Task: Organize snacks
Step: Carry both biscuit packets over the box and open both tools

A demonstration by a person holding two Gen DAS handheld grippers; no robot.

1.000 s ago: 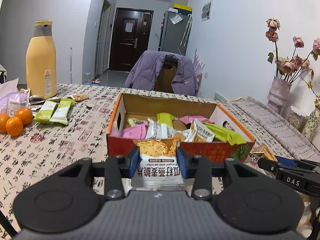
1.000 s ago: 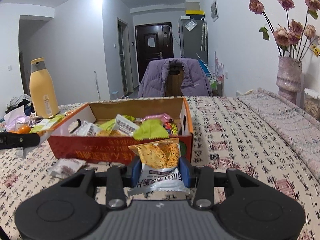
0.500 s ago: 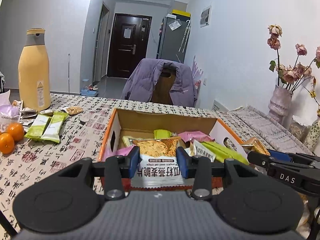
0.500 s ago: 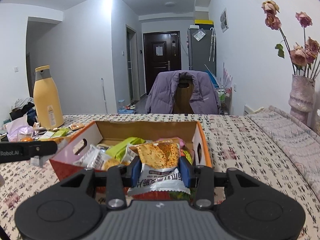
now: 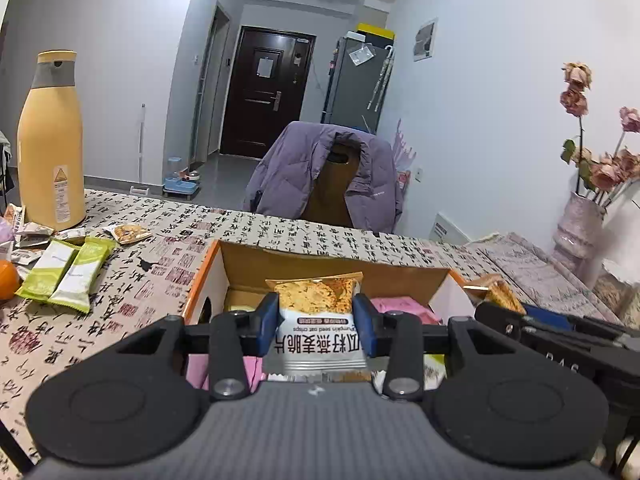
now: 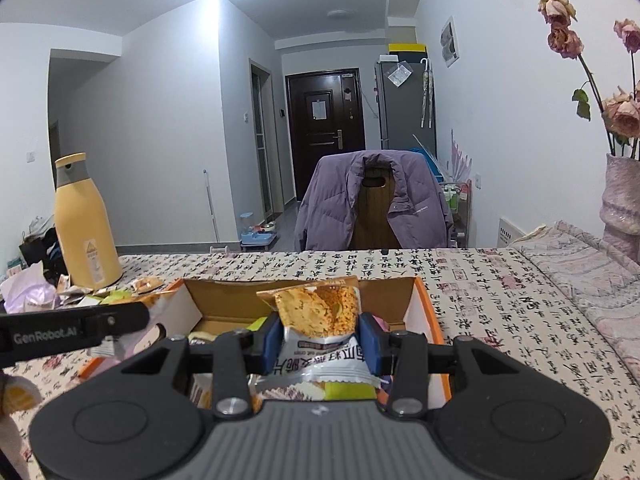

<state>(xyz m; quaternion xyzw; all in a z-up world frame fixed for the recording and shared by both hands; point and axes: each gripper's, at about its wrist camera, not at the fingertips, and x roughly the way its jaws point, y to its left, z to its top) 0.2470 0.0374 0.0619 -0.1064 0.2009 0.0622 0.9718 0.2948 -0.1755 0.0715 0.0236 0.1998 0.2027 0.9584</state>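
Each gripper holds a pumpkin seed oat crisp packet over the open cardboard snack box. In the left wrist view my left gripper (image 5: 316,322) is shut on one oat crisp packet (image 5: 318,312), above the box (image 5: 224,256) near its left end. My right gripper (image 6: 320,340) pinches a second oat crisp packet (image 6: 318,316) over the box (image 6: 424,300) toward its right end. Pink and green packets (image 5: 400,304) lie inside. The right gripper's arm (image 5: 560,336) with its packet shows at the left view's right side.
A tall yellow flask (image 5: 50,144) stands at the table's far left, with green bars (image 5: 66,272), small packets and an orange (image 5: 6,280) beside it. A chair with a purple jacket (image 6: 372,200) sits behind the table. A vase of dried roses (image 6: 620,200) stands at the right.
Both grippers, each still holding its packet, have moved forward and a little up, from in front of the box's near wall to above its inside.
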